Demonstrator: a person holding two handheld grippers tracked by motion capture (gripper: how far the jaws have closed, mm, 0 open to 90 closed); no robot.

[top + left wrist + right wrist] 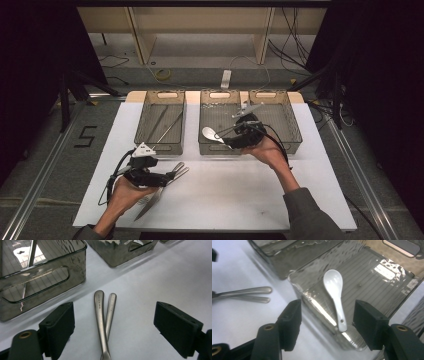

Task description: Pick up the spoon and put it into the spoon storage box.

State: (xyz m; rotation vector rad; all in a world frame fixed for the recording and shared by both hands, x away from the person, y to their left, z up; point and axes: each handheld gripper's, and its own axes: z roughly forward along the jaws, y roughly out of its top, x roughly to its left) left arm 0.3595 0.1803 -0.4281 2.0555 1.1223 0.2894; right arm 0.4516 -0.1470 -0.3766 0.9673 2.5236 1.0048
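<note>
A white ceramic spoon [334, 287] lies inside the middle bin [317, 307], its handle end against the near wall. My right gripper [325, 312] hovers over that near wall, open, with the spoon's handle below the gap and no pad touching it. The high view has the spoon [209, 134] just left of the right gripper [227, 137]. My left gripper [113, 315] stands open low over the white tabletop, with two metal cutlery handles [100, 312] lying crossed between its jaws, untouched. From above, the left gripper [167, 177] sits at the front left.
Three smoky plastic bins stand in a row at the back: the left bin [160, 142] holds long thin metal sticks [167, 127], and the right bin [285, 120] is beside the middle bin [218, 149]. The white board [240, 195] has free room at front right.
</note>
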